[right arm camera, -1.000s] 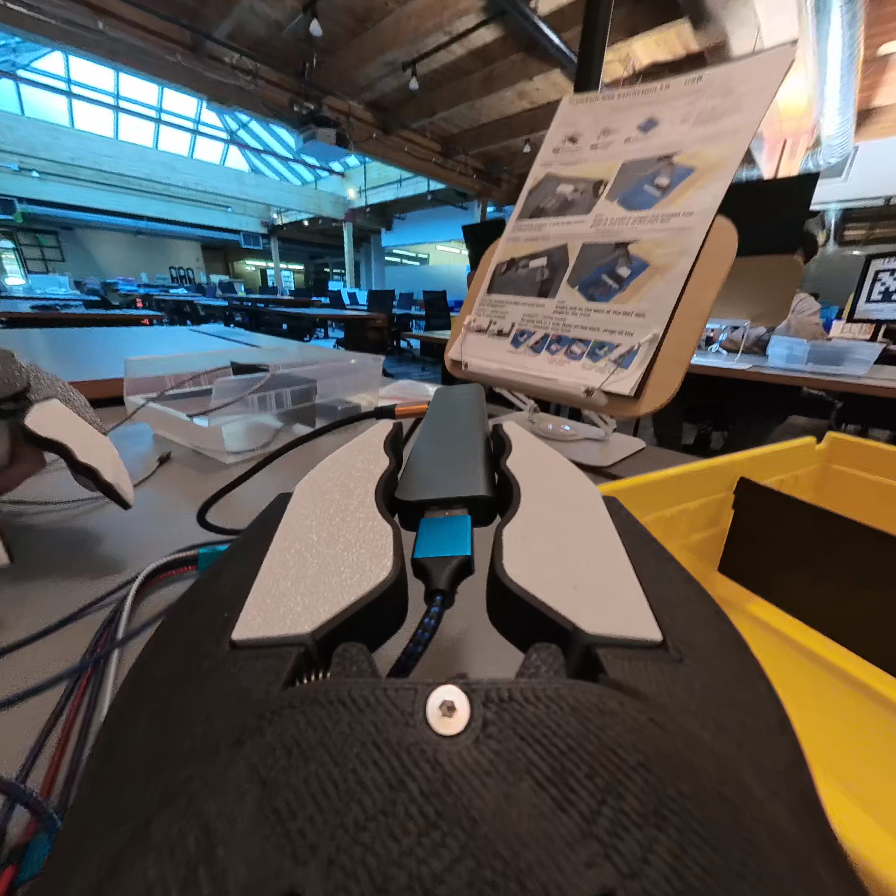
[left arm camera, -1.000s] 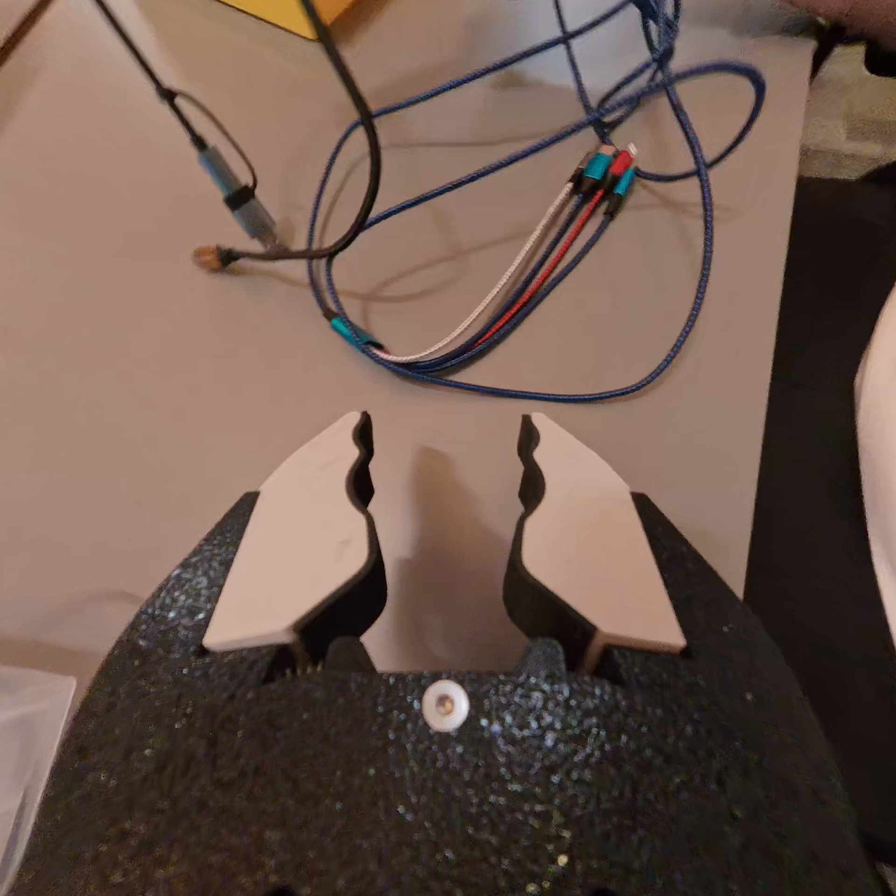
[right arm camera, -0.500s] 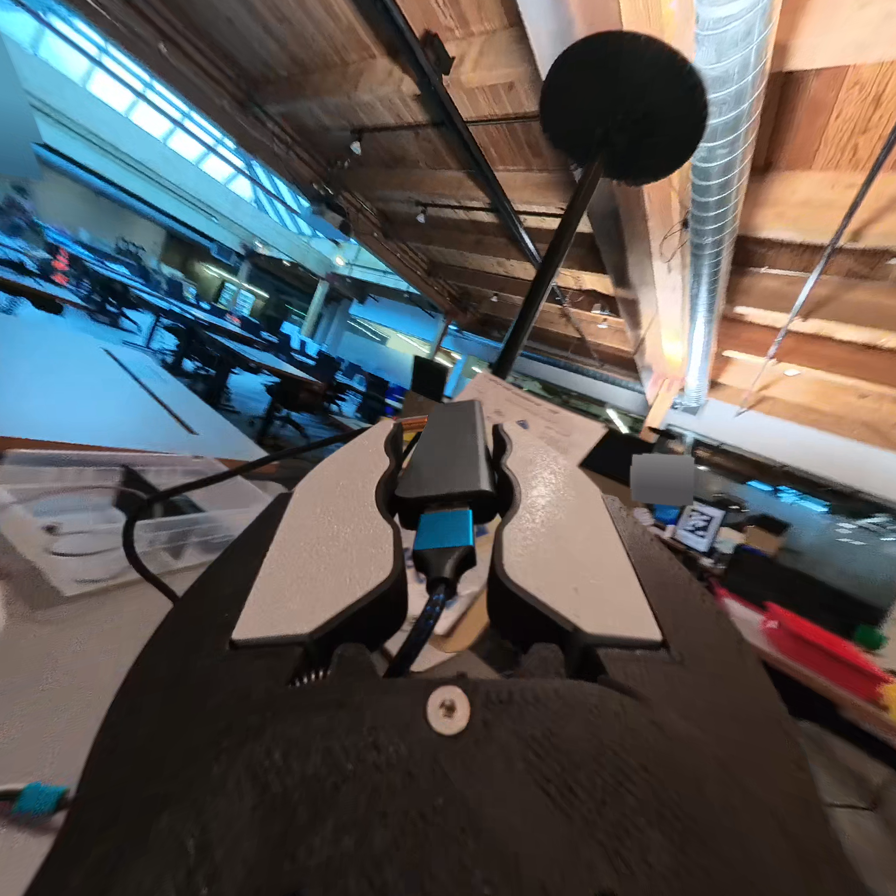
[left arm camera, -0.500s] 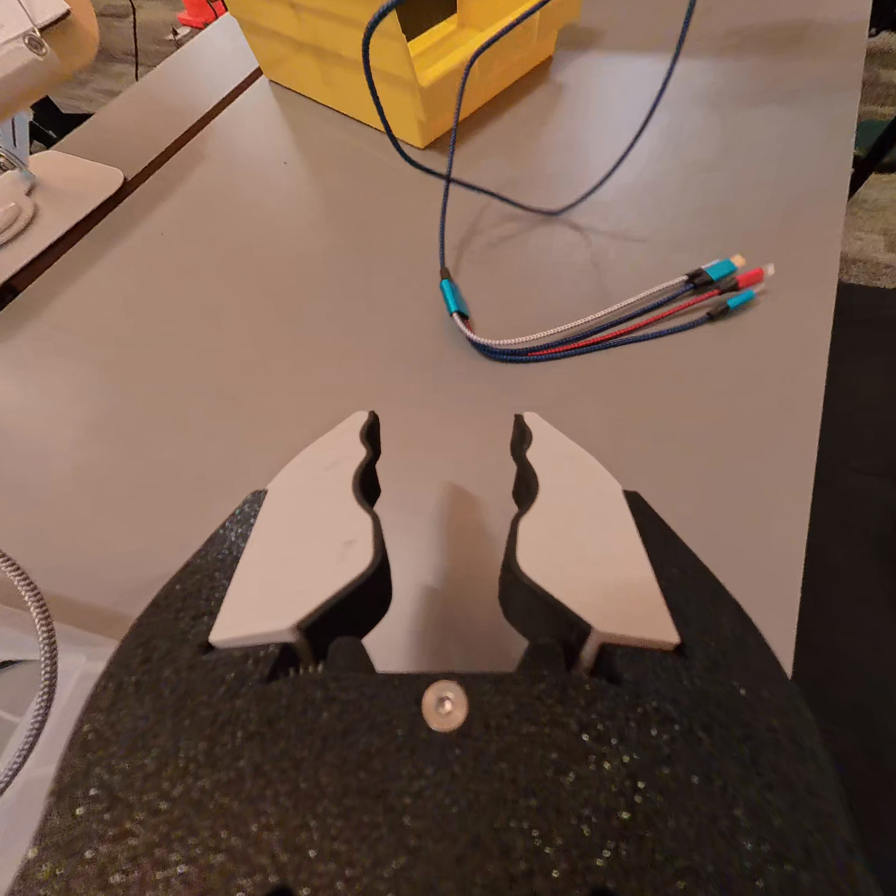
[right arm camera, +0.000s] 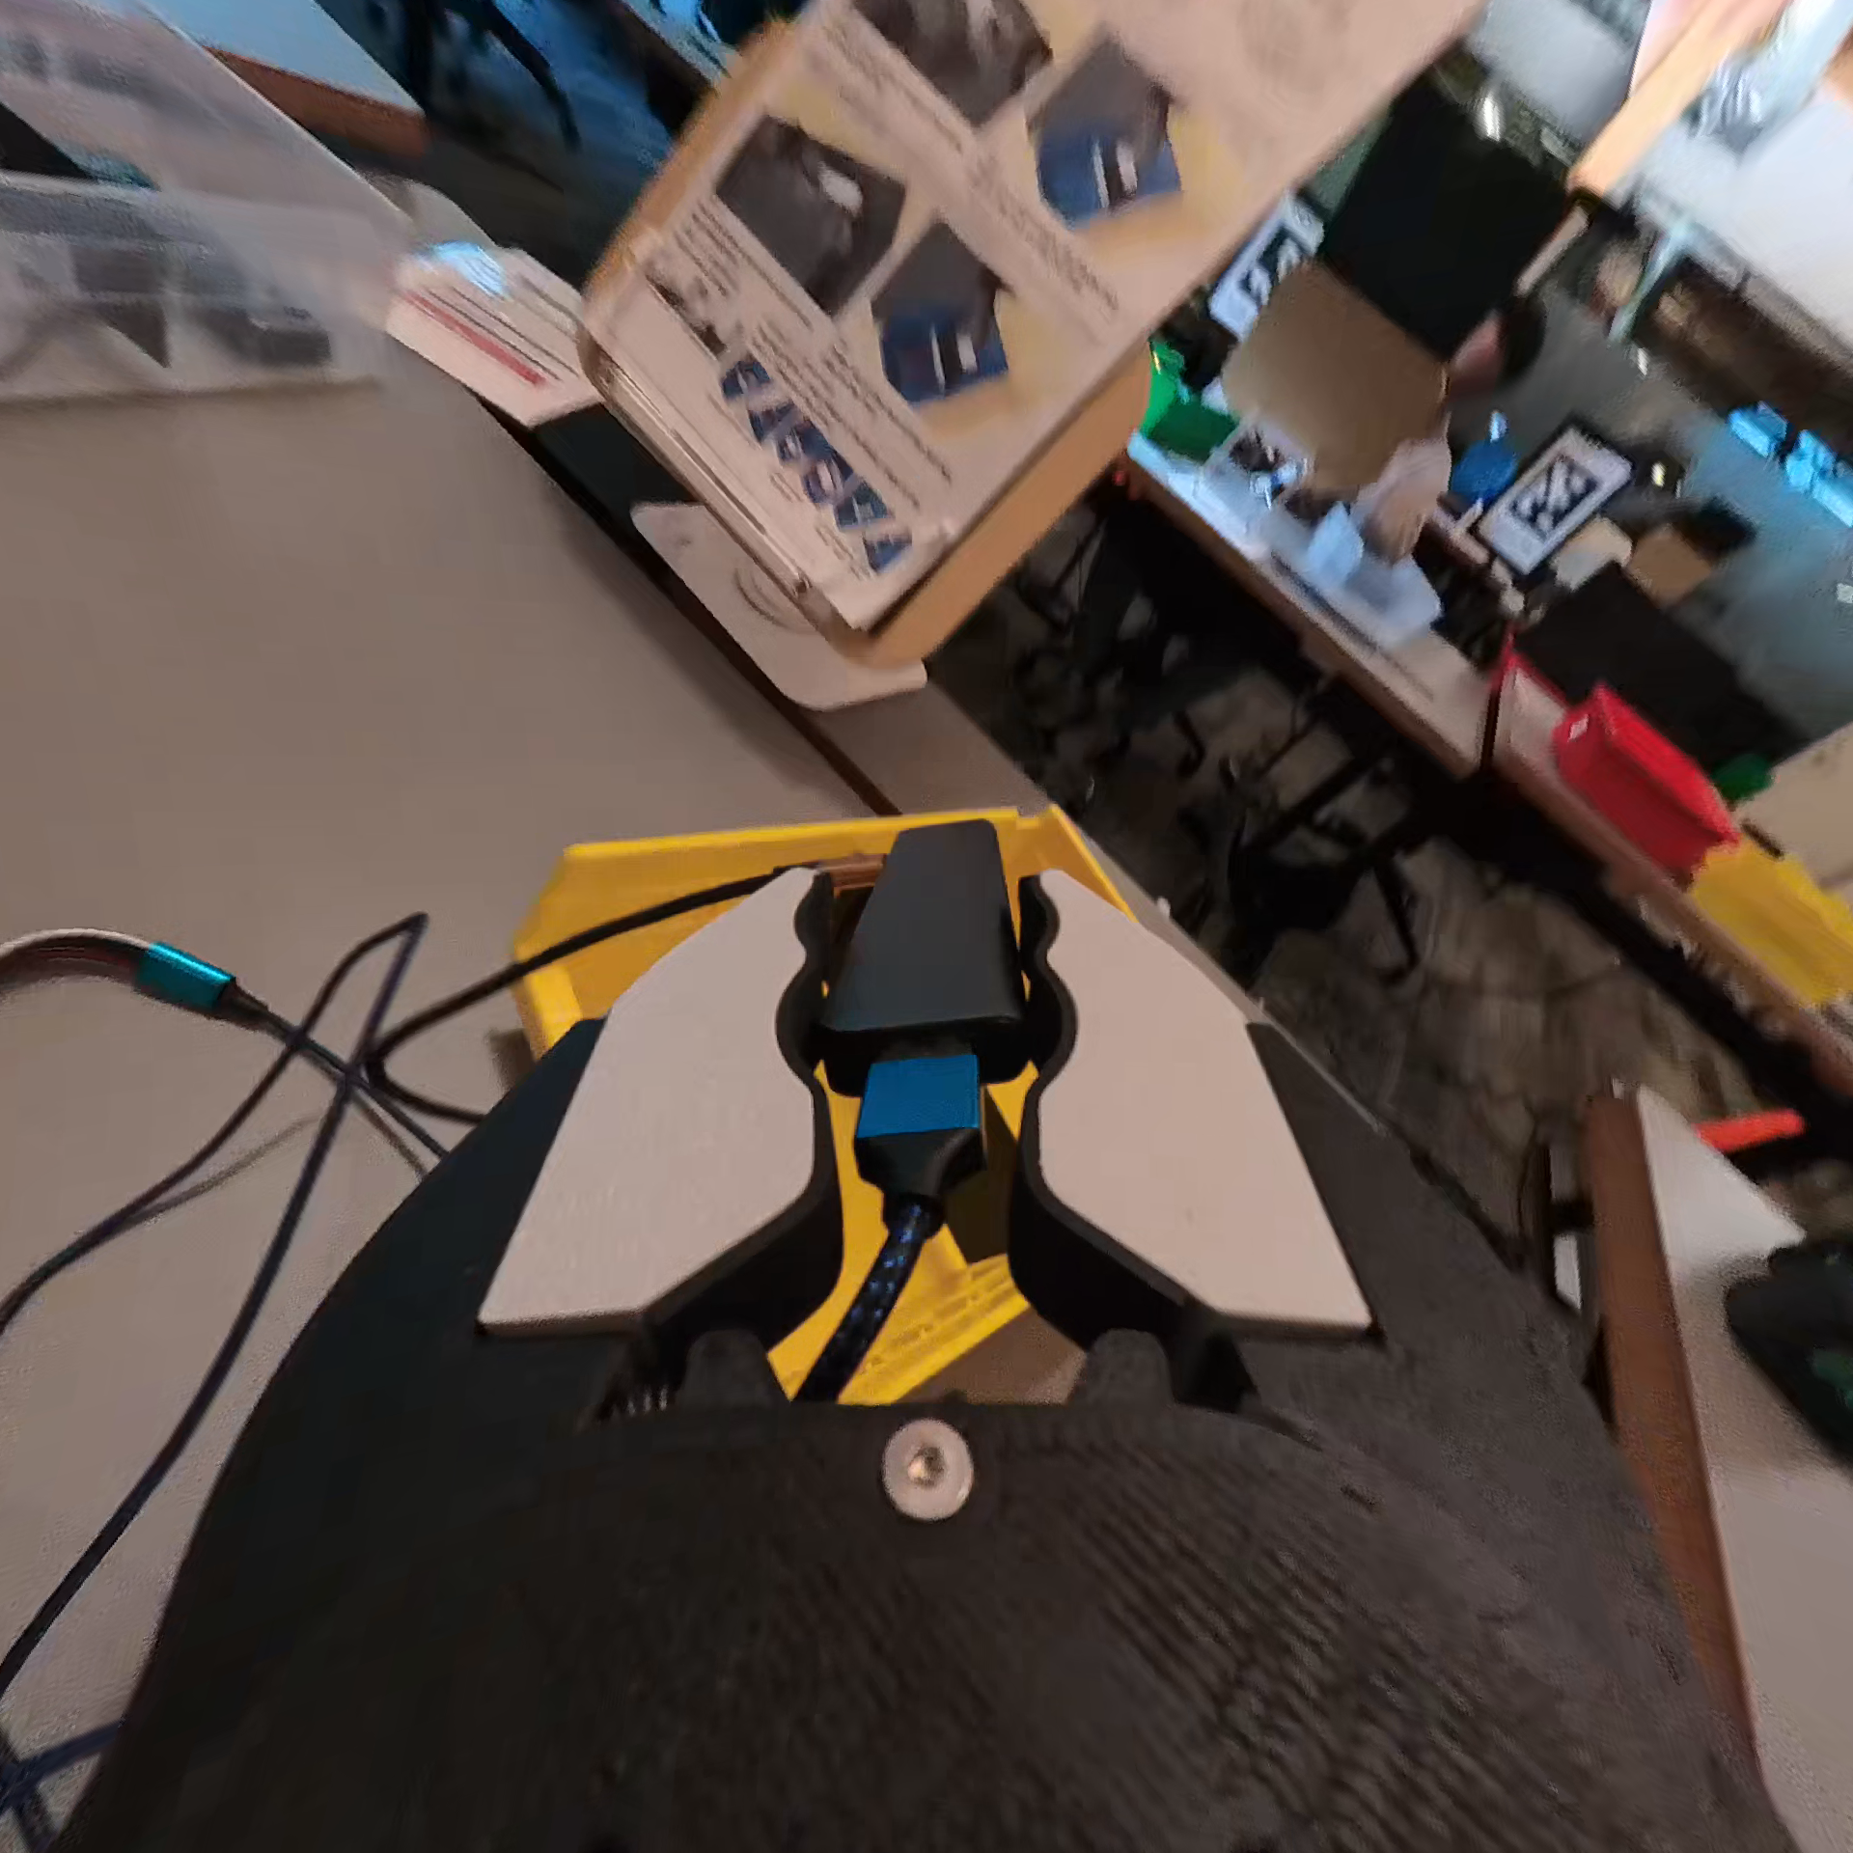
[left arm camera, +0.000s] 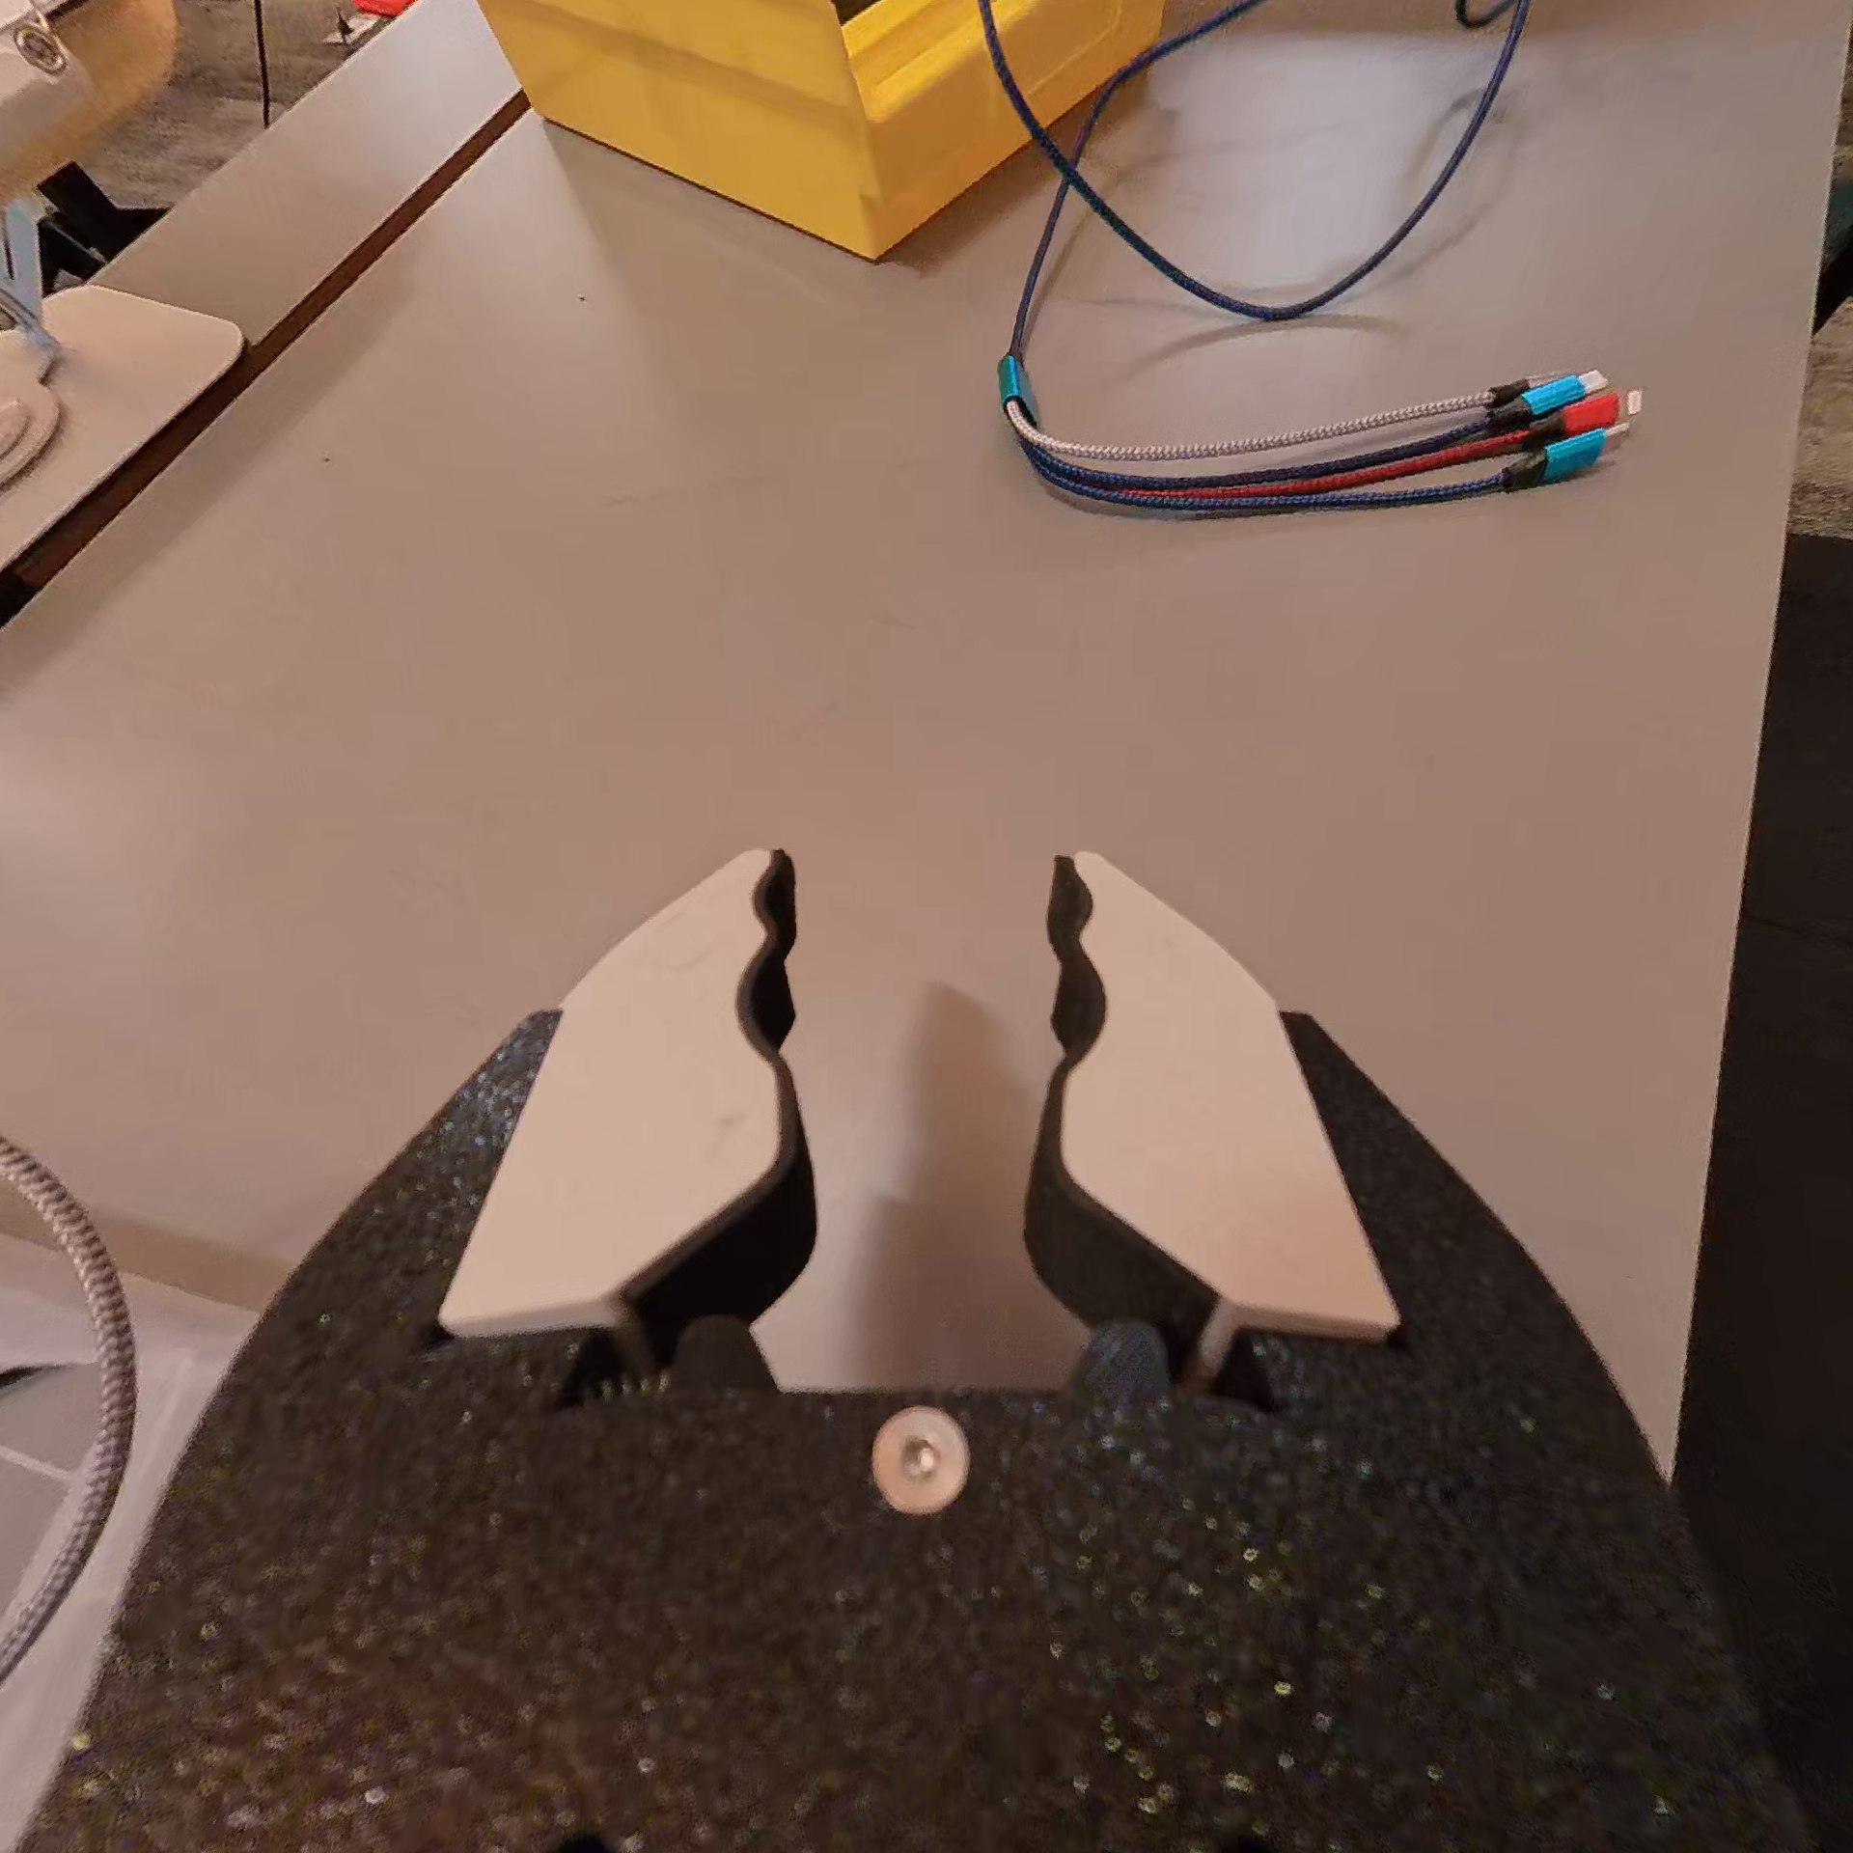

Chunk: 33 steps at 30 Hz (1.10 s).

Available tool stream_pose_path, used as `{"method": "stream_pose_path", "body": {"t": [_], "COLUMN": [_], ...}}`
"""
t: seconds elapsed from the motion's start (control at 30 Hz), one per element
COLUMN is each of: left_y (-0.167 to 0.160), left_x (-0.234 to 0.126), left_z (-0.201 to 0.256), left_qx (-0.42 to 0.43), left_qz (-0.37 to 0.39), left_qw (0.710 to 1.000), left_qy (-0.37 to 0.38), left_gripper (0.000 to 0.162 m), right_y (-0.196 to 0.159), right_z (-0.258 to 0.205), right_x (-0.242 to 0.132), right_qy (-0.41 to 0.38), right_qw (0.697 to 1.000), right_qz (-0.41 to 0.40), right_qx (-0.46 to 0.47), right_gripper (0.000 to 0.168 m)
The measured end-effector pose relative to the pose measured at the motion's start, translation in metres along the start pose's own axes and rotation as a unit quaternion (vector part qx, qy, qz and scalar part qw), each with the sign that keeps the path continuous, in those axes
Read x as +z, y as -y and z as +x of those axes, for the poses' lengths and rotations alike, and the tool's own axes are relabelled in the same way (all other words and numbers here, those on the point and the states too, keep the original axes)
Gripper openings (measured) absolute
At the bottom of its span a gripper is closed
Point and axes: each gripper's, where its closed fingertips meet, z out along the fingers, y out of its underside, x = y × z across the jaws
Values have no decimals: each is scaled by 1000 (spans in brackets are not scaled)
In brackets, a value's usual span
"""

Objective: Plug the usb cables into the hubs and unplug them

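Since a second ago my right camera has swung from the ceiling beams down over the yellow bin, and on the left the cable tangle has cleared to one splayed bundle.

Across the grey worktop the bin sits at the far edge. From its direction a blue braided cable runs down to a teal splitter, where it fans into short tails ending in teal and red plugs near the worktop's right edge.

My right gripper holds the black hub clamped between its fingers, long axis pointing straight ahead, with a blue USB plug seated in its near end. It hangs above the bin.

My left gripper has its fingers spread wide, holding nothing. The plugs lie ahead and to its right, well apart, tails running left to right; I judge the left is the one free to reach them.
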Motion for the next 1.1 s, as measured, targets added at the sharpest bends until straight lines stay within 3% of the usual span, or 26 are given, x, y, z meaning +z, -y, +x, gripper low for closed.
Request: {"method": "stream_pose_path", "body": {"t": [0.27,0.43,0.57,0.63,0.73,0.83,0.9,1.0,1.1], "left_y": [22,42,53,53,49,45,48,53,54], "left_x": [19,33,42,46,48,45,41,37,33], "left_z": [-2,-1,-1,0,0,-7,-10,-15,-19], "left_qx": [18,29,31,35,41,42,25,-2,-14], "left_qz": [-8,-3,2,-1,-10,-11,6,30,38], "left_qw": [999,998,997,996,996,997,998,997,997], "left_qy": [-29,-56,-73,-81,-80,-65,-63,-64,-60], "left_gripper": [48,47,47,47,47,47,47,48,48], "right_y": [-55,-98,-153,-170,-162,-134,-108,-77,-52], "right_z": [-1,-43,-60,-51,-18,6,4,6,-12], "right_x": [66,107,111,105,99,85,75,57,31], "right_qy": [-26,79,135,132,72,38,69,101,112], "right_qw": [992,976,929,906,910,935,959,969,962], "right_qz": [-118,-197,-343,-395,-395,-345,-275,-200,-192], "right_qx": [39,56,-29,-79,-104,-70,-5,102,157], "right_gripper": [37,39,44,60,68,91,96,104,106]}}
